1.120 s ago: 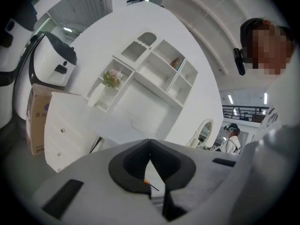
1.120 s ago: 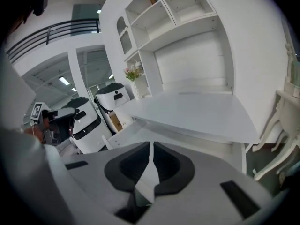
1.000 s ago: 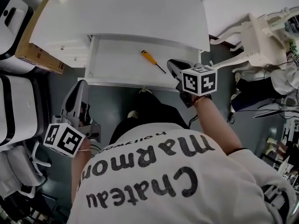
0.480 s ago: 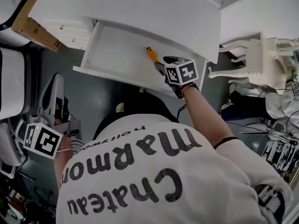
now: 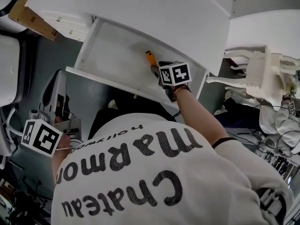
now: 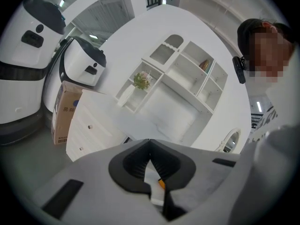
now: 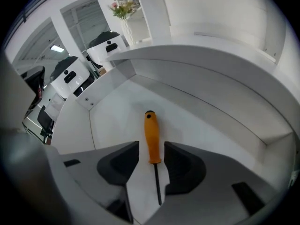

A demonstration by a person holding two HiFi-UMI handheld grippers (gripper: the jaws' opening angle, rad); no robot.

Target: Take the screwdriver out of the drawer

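Orange-handled screwdriver (image 7: 151,137) lay flat on the white floor of the open drawer (image 7: 110,118). In the right gripper view its handle end pointed to 12 o'clock and its thin dark shaft ran to 6. Over it stood the right gripper (image 7: 151,159), tipped steeply nose-down, with one jaw at 9 o'clock of the handle's lower end and the other at 3. The jaws were apart and had just been narrowing a little. The pads were clear of the handle, with a slim gap on each side. In the head view the drawer jutted from under a white cabinet top (image 5: 140,8), at 12 o'clock from the person's printed shirt (image 5: 154,172), and the screwdriver sat in its right half. The left gripper (image 6: 150,144) hung outside the drawer at 8 o'clock in the head view, well apart from it, with its jaws pressed together. Its own view took in a cardboard box (image 6: 63,114) at 9 o'clock and a white shelf unit (image 6: 180,74) at 12. A white ornate chair (image 5: 255,71) stood at 3 o'clock in the head view.
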